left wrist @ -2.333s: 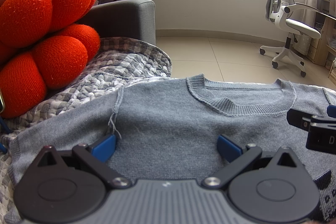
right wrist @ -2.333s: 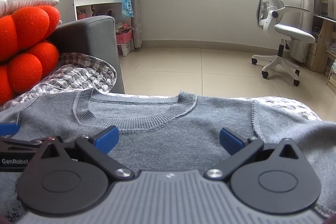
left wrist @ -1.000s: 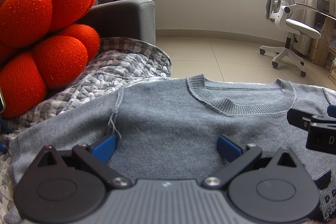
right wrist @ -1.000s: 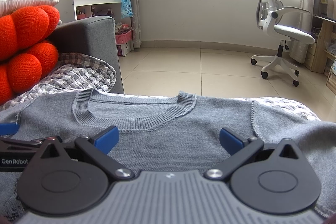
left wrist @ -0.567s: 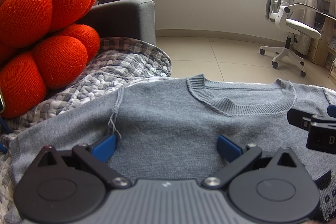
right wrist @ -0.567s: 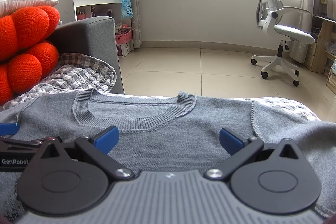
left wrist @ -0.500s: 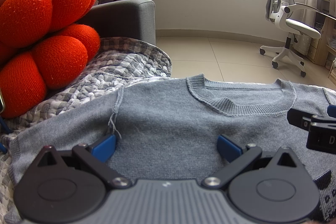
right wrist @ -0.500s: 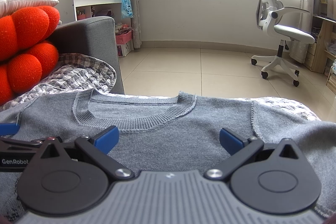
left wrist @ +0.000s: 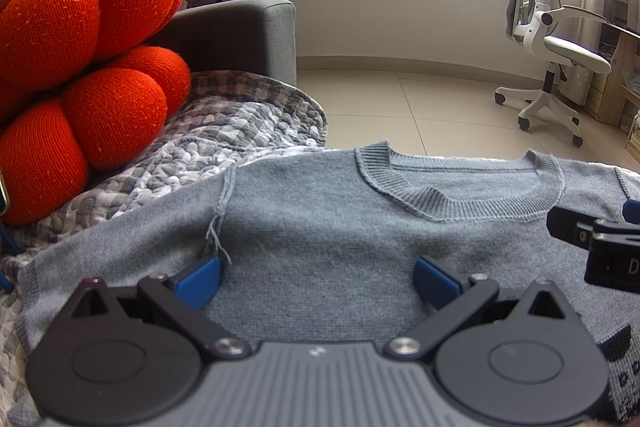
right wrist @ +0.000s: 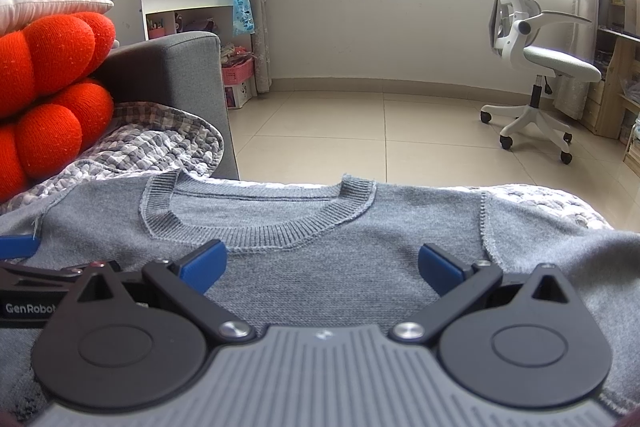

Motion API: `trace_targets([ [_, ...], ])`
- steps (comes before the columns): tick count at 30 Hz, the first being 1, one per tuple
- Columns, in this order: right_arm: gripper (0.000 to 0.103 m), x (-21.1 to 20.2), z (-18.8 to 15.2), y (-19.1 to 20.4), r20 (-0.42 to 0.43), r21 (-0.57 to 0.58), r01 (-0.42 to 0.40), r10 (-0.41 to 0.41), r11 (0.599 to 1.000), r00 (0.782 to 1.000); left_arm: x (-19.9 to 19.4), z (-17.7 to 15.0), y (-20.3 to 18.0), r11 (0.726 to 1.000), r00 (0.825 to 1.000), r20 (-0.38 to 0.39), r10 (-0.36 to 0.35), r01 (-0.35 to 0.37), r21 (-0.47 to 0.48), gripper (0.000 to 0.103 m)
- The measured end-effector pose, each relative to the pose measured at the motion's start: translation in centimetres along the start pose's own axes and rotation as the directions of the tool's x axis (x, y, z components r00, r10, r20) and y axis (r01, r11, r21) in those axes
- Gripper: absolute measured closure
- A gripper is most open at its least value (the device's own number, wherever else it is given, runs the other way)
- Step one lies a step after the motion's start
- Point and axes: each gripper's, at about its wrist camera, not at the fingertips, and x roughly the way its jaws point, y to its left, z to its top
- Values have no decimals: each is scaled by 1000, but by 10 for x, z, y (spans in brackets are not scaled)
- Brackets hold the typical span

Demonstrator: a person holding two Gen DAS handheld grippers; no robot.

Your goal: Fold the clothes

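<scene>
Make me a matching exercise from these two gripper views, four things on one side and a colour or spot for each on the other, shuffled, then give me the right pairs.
Things:
1. sweater
2. knot cushion
3. office chair
4. quilted blanket

Descriptions:
A. orange-red, against the grey sofa arm
B. white frame, on the tiled floor by the window wall
C. grey knit, spread flat, collar away from the grippers
D. grey-and-white checks, under the sweater

Pairs: 1-C, 2-A, 3-B, 4-D

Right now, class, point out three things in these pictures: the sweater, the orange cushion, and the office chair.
sweater (right wrist: 320, 279): right wrist view, on the chest below the collar.
orange cushion (left wrist: 108, 99): left wrist view, on a middle lobe.
office chair (right wrist: 560, 61): right wrist view, on the seat.
</scene>
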Motion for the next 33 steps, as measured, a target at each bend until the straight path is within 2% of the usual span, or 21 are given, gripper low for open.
trace_targets([
  [6,0,-6,0,-10,21,54,-40,39,998,999,0,0,0,1000,1000,1,-1,1,-1,0],
  [9,0,-19,1,-23,12,114,-50,49,992,999,0,-1,0,1000,1000,0,-3,3,-4,0],
  [12,0,-40,-7,-31,-14,100,-54,56,994,998,0,-1,0,1000,1000,0,-4,4,-6,0],
  [19,0,-75,-36,-51,-99,-46,58,-62,997,993,0,-1,-1,1000,1000,2,4,-4,1,0],
  [25,0,-87,-41,-105,-171,58,120,-108,991,979,0,-1,-1,1000,1000,2,5,-5,-3,0],
  [30,0,-96,-44,-96,-184,55,82,-70,995,980,-10,1,16,997,996,-42,-75,75,19,0],
  [31,0,-99,-43,-91,-181,41,65,-56,997,982,-19,0,24,997,996,-42,-76,76,8,0],
  [33,0,-105,-43,-78,-179,17,23,-19,1000,984,-41,-6,43,999,1000,-17,-26,26,-23,0],
])
